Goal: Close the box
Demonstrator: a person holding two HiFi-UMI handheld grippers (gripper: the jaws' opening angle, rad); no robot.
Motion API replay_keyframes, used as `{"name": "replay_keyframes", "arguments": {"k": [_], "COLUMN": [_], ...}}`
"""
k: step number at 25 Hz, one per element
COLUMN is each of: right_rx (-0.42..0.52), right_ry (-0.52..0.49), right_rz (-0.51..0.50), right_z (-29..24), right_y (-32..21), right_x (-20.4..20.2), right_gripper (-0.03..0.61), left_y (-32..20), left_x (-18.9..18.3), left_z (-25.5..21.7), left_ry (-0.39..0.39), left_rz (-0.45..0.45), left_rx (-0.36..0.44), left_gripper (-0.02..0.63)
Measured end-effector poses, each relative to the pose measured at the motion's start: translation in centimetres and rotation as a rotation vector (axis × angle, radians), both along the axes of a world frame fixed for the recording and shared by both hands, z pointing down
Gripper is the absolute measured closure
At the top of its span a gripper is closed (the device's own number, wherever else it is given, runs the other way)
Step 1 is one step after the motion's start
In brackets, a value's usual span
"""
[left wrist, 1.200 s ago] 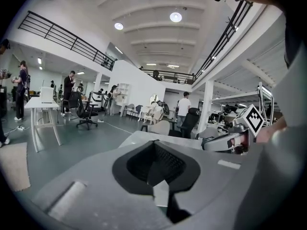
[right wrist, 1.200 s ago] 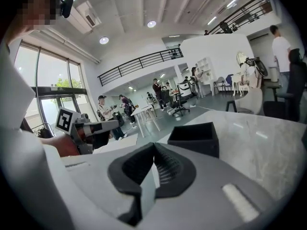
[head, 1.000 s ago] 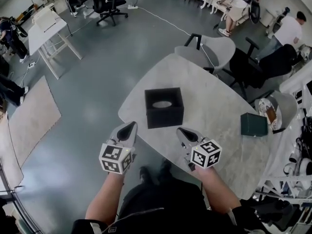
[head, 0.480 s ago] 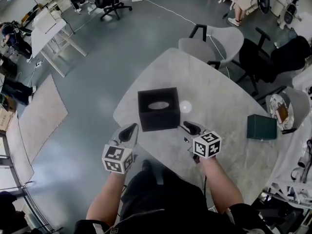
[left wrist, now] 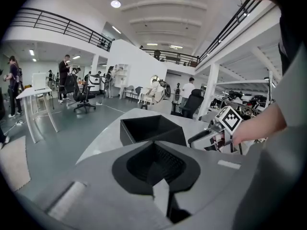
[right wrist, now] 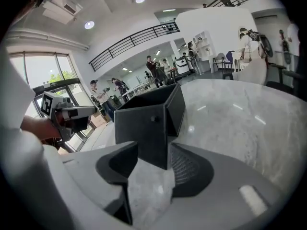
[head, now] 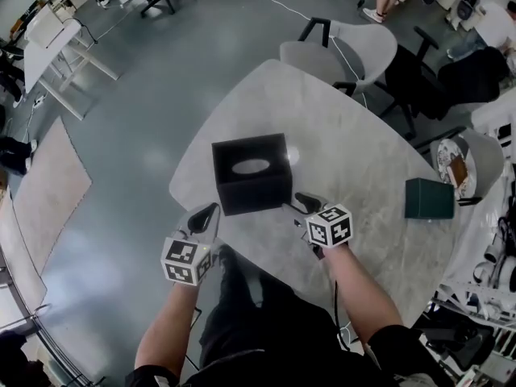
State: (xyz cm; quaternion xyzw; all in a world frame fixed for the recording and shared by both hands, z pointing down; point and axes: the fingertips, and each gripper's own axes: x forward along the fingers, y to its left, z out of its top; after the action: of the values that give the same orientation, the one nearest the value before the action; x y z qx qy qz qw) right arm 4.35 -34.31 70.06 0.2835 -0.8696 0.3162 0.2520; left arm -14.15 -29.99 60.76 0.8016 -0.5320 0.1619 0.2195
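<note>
While the left gripper [head: 203, 216] has its jaws pressed together with nothing between them, the right gripper [head: 305, 206] stands wide apart, its jaws having just been opening, and grips nothing. In the right gripper view one upright corner edge of the black box [head: 254, 196] shows in the gap between the jaws, just beyond them, with no pad pressing on it. The side to the left of that edge carries a small round stud.

In the head view the right gripper's tips sit just beside the box's near right corner, low over the marble table [head: 355, 160]. The left gripper's tips point at the box's near left corner from the table's near-left edge, close to it but apart.

The box rests on the tabletop near that rounded near-left edge, upright, with its opening facing straight up and its hollow inside showing in the left gripper view. A pale oval patch shows within it from above. It is about as wide as it is deep, so no long axis stands out.

A dark green box [head: 428, 198] lies well apart, toward the table's right edge. A pale grey chair [head: 355, 51] stands at the far edge.
</note>
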Motion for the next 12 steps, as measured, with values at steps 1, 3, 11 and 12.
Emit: {"name": "replay_keyframes", "arguments": {"k": [1, 3, 11, 12], "right_rx": [-0.003, -0.019, -0.071, -0.072], "right_ry": [0.011, 0.012, 0.028, 0.032], "right_rz": [0.003, 0.016, 0.014, 0.017], "right_z": [0.6, 1.5, 3.5, 3.5], "right_y": [-0.1, -0.3, 0.1, 0.0], "right_x": [-0.1, -0.3, -1.6, -1.7], "right_gripper": [0.36, 0.348, 0.345, 0.349], "left_y": [-0.2, -0.4, -0.4, -0.5], "left_x": [-0.1, -0.3, -0.4, -0.5], "left_z": [0.5, 1.4, 5.1, 5.3], "left_ry": [0.004, 0.016, -0.008, -0.002], "left_rz": [0.007, 0.018, 0.086, 0.091], "left_rx": [-0.006, -0.018, -0.071, -0.076], "left_gripper": [0.601, 0.601, 0.598, 0.598]}}
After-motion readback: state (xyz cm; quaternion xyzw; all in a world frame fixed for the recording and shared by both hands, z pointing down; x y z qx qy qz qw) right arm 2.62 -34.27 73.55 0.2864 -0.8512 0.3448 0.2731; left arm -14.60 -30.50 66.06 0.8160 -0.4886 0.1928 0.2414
